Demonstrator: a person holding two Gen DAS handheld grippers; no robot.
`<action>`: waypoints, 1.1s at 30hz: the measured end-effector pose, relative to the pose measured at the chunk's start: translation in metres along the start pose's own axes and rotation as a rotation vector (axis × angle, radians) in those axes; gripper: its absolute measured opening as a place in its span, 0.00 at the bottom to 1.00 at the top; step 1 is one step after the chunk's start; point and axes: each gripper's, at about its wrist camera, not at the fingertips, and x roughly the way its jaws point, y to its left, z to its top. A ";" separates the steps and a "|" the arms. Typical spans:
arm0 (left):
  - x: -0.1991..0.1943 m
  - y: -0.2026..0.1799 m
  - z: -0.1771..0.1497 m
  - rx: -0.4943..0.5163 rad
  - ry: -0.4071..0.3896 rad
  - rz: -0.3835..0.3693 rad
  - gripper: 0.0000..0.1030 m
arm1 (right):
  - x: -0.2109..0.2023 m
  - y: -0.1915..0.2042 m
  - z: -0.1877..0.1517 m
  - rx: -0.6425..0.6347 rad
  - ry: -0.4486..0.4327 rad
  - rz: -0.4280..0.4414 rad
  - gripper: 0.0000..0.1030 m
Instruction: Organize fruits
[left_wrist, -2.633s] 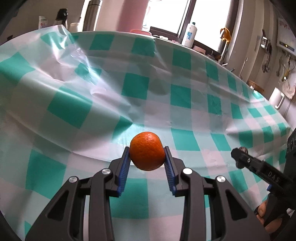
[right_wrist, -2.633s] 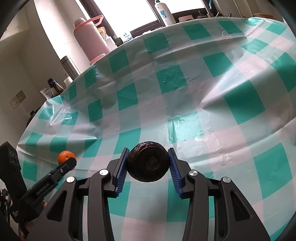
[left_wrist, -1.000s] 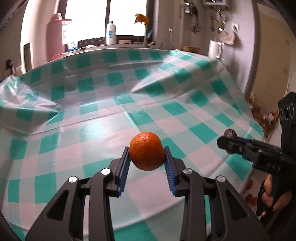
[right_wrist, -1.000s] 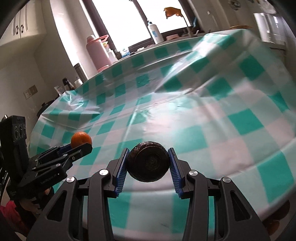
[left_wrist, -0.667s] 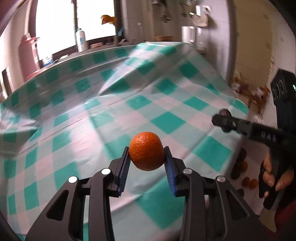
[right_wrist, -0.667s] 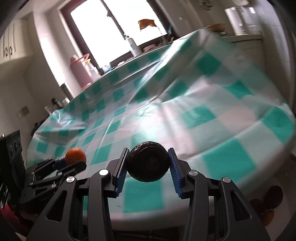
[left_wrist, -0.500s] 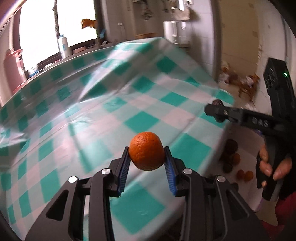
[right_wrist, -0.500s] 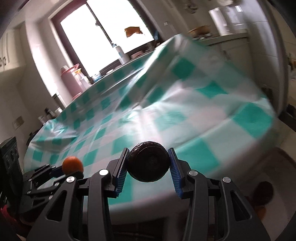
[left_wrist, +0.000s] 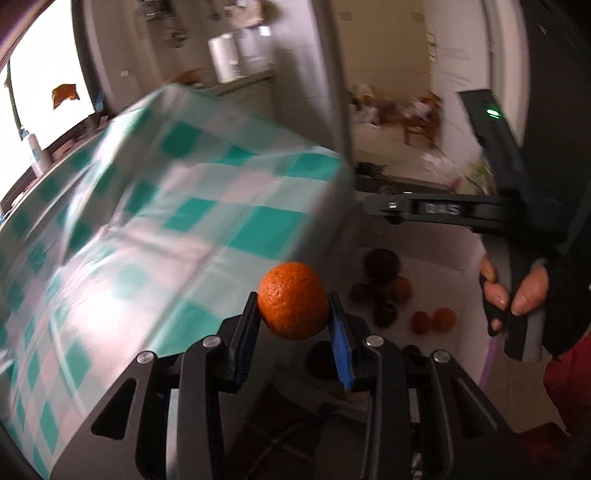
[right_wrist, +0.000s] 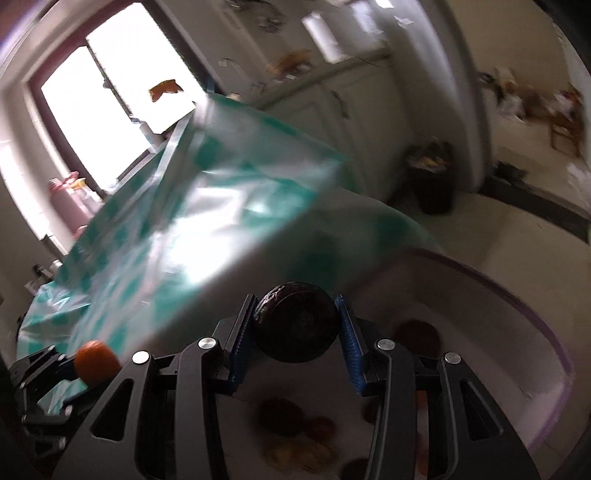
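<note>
The orange (left_wrist: 293, 300) has a dimpled, slightly shiny peel. The checked cloth (left_wrist: 177, 221) on the desk looks like glossy, smooth plastic. The dark fruit (right_wrist: 295, 326) has a wrinkled, matt skin.

Checked tablecloth (left_wrist: 192, 229) motion-blurred, fruits in white bin (right_wrist: 517, 332) smeared, kinds unclear, bin rim cut off

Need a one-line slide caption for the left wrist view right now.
Left gripper clamps an orange beyond the checked tablecloth's edge, above a white bin holding fruit.
</note>
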 end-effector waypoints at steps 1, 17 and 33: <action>0.005 -0.008 0.001 0.015 0.009 -0.013 0.35 | 0.002 -0.006 -0.002 0.012 0.014 -0.018 0.41; 0.143 -0.053 -0.029 0.107 0.280 -0.120 0.36 | 0.072 -0.048 -0.050 -0.016 0.325 -0.436 0.42; 0.125 -0.054 -0.038 0.084 0.265 -0.097 0.87 | 0.070 -0.051 -0.047 0.002 0.357 -0.382 0.85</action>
